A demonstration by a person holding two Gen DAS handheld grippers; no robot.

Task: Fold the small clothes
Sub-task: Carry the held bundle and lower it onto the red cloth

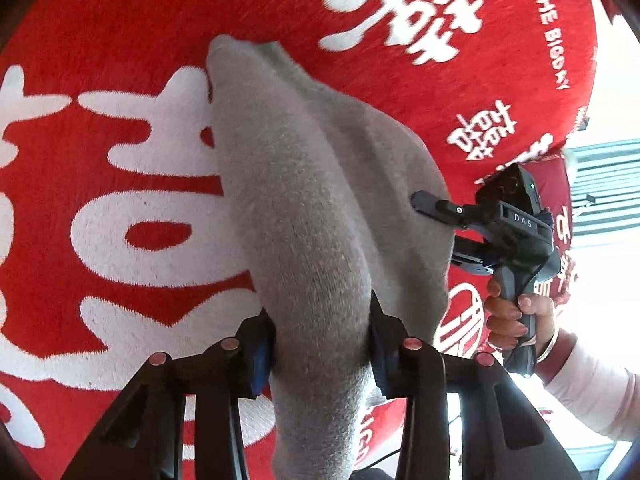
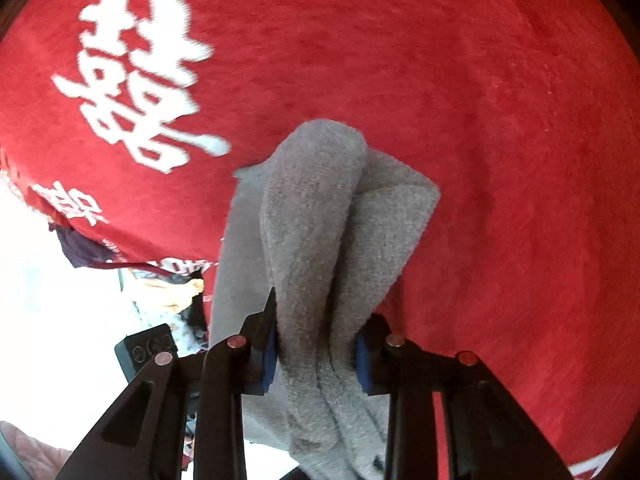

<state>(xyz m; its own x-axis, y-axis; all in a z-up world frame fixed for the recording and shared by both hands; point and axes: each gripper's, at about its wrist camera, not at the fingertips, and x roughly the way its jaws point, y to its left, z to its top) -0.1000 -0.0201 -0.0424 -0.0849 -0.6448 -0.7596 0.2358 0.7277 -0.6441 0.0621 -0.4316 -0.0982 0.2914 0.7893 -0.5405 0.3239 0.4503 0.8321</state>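
Observation:
A small grey knit garment [image 1: 316, 200] hangs lifted above a red cloth with white characters [image 1: 120, 208]. My left gripper [image 1: 322, 344] is shut on a bunched edge of the garment. My right gripper [image 2: 316, 348] is shut on another bunched part of the same grey garment [image 2: 320, 216]. In the left wrist view the right gripper [image 1: 434, 232] shows at the garment's right edge, held by a hand [image 1: 512, 312]. The garment's far end droops toward the red cloth.
The red cloth [image 2: 500, 120] covers the whole work surface, with its edge at the right [image 1: 576, 128] and at the left in the right wrist view [image 2: 80, 232]. A dark device [image 2: 148, 352] and bright floor lie beyond that edge.

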